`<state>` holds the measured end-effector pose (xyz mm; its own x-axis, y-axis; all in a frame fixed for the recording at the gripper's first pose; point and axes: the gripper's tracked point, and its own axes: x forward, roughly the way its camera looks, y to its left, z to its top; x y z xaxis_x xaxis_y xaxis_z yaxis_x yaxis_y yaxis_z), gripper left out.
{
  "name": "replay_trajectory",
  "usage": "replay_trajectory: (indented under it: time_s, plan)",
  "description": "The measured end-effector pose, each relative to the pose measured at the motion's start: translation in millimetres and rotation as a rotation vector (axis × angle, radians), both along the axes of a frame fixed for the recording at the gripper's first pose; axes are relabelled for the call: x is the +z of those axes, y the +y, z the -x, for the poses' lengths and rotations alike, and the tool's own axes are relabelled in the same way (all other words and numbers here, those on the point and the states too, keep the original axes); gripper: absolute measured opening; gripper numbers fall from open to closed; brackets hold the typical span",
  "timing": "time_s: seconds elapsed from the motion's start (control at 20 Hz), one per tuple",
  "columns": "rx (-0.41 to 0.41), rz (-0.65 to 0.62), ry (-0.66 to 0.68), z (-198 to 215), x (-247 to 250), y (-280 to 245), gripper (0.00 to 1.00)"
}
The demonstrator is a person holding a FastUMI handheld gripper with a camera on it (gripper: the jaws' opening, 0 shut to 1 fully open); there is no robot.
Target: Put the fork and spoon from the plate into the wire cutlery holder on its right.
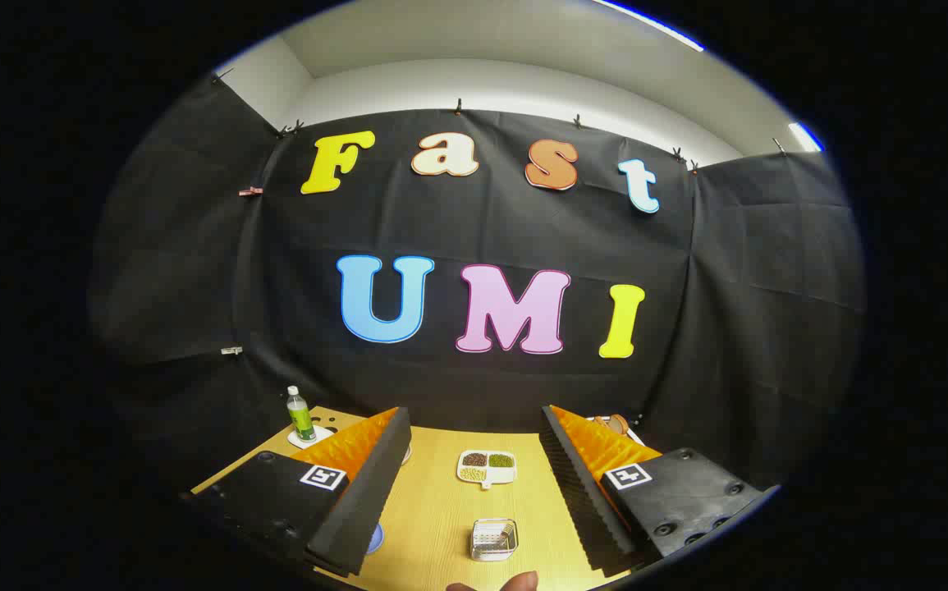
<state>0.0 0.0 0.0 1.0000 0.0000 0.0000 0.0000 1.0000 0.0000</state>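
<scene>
My wooden table (432, 509) lies low ahead under the booth wall; my claw (474, 484) is held high above it, fingers spread wide and empty, with the wire cutlery holder (494, 539) on the table between them, the sectioned dish of beans (487, 468) beyond it, the green bottle (300, 414) far off past my left finger. A blue rim (374, 538) peeks from under my left finger, probably the plate, but fork and spoon are hidden behind it. Risk as I judge it: descending blind, I could strike the plate's edge or pinch both utensils together.
</scene>
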Motion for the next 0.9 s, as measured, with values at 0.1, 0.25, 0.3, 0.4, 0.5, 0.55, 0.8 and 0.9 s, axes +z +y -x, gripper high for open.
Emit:
replay_trajectory:
  time_s: [0.1, 0.25, 0.3, 0.4, 0.5, 0.55, 0.8, 0.9]
  plan:
    - [0.002, 0.006, -0.001, 0.9, 0.1, 1.1, 0.98]
    - [-0.003, 0.018, -0.008, 2.9, 1.9, -0.3, 0.98]
    - [-0.002, 0.016, -0.007, 2.5, 0.7, -0.2, 0.98]
    - [-0.003, 0.015, -0.004, 3.8, -1.0, -0.6, 0.98]
    - [-0.015, 0.019, -0.003, 5.1, -1.9, -3.7, 0.98]
    - [-0.017, 0.02, -0.001, 5.8, -3.0, -4.6, 0.98]
    - [-0.003, 0.015, 0.007, 7.0, -5.9, 0.7, 0.98]
    - [0.012, 0.021, 0.013, 7.6, -7.6, 5.1, 0.98]
